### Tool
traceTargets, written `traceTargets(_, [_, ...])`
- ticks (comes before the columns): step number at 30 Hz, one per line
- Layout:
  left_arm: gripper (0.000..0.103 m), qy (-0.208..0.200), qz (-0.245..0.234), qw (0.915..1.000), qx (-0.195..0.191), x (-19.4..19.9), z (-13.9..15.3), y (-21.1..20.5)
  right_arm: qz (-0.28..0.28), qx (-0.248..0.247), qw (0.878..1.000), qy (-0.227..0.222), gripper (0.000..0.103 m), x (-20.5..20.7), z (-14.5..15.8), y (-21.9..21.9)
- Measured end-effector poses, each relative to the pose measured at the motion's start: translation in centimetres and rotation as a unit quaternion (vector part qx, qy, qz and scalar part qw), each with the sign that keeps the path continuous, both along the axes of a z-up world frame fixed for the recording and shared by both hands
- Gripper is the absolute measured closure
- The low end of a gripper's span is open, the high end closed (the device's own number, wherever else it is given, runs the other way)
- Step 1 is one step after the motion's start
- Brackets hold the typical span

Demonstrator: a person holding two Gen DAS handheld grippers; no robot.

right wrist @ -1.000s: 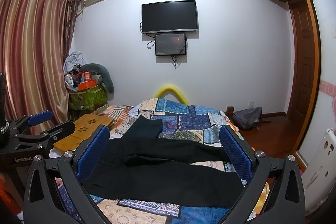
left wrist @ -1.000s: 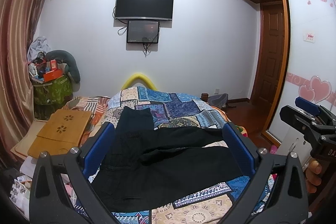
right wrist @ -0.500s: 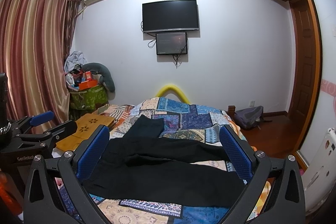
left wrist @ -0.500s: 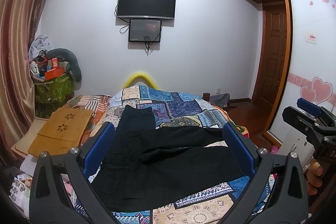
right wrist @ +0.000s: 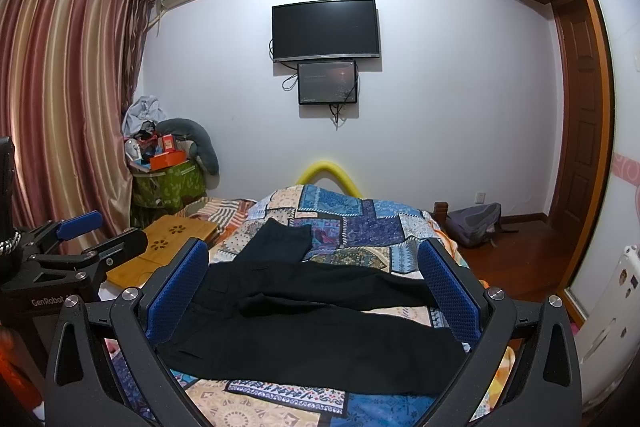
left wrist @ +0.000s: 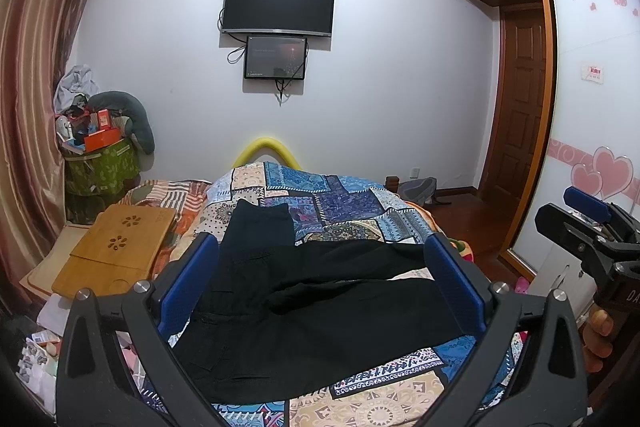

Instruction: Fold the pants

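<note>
Left wrist view, tongs: the left tongs point(left wrist: 322, 279) stand wide open, blue-padded fingers well apart, holding nothing and hovering above the bed.
Left wrist view, garment: the black soft-fabric pants point(left wrist: 320, 311) lie spread on the patchwork-quilted bed point(left wrist: 340, 199), waistband toward the left, legs running to the right, one leg lying partly across the other.
Left wrist view, second piece: a smaller dark folded cloth point(left wrist: 260, 223) lies just beyond the pants, touching them; whether it belongs to them cannot be told.
Left wrist view, other tool: the right tongs point(left wrist: 592, 227) show at the right edge, a hand point(left wrist: 598, 337) gripping the handle below.
Left wrist view, surroundings: a bamboo lap tray point(left wrist: 120, 247) lies left of the bed.

Right wrist view, tongs: the right tongs point(right wrist: 314, 287) are likewise fully spread and empty, above the near edge of the bed.
Right wrist view, garment: the pants point(right wrist: 320, 323) fill the gap between the blue pads, wrinkled at the crotch.
Right wrist view, other tool: the left tongs point(right wrist: 96, 235) show at the left edge, open.

Handling: the pants look light, limp and prone to bunching; thin fabric needs a pinch right down at the quilt.
Where to hold: likely the waistband corner with the left tongs and the leg hems with the right.
Stage: folding not yet begun.
</note>
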State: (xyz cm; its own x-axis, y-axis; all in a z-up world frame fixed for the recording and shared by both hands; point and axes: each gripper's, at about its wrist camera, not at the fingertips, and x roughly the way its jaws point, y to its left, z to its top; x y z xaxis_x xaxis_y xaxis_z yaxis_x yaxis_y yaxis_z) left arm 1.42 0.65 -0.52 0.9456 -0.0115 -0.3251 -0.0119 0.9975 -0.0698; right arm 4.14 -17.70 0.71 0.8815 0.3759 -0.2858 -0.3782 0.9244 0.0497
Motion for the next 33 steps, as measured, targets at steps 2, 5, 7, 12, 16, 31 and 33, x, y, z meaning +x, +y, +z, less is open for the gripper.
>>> traceTargets(2, [0.0, 0.0, -0.001, 1.0, -0.001, 0.0, 0.0, 0.0, -0.001, 0.0, 1.0, -0.001, 0.0, 0.0, 0.0, 0.0])
traceTargets(5, [0.0, 0.001, -0.002, 1.0, -0.001, 0.1, -0.1, 0.1, 0.0, 0.0, 1.0, 0.0, 0.0, 0.0, 0.1, 0.1])
traceTargets(7, [0.0, 0.001, -0.001, 1.0, -0.001, 0.1, -0.1, 0.1, -0.001, -0.001, 1.0, 0.0, 0.0, 0.0, 0.1, 0.1])
traceTargets(12, [0.0, 0.001, -0.002, 1.0, -0.002, 0.1, -0.1, 0.1, -0.001, -0.001, 1.0, 0.002, 0.0, 0.2, -0.1, 0.2])
traceTargets(16, [0.0, 0.002, -0.002, 1.0, -0.002, 0.1, -0.1, 0.1, -0.002, -0.001, 1.0, 0.004, 0.0, 0.3, -0.2, 0.2])
traceTargets(31, [0.0, 0.026, -0.002, 0.9997, 0.005, 3.1, -1.1, 1.8, 0.002, -0.005, 1.0, -0.018, 0.0, 2.4, -1.3, 0.2])
traceTargets(33, [0.0, 0.032, 0.007, 0.9994, 0.009, 4.4, -1.4, 2.4, -0.002, -0.02, 1.0, -0.016, 0.0, 3.5, -1.5, 0.3])
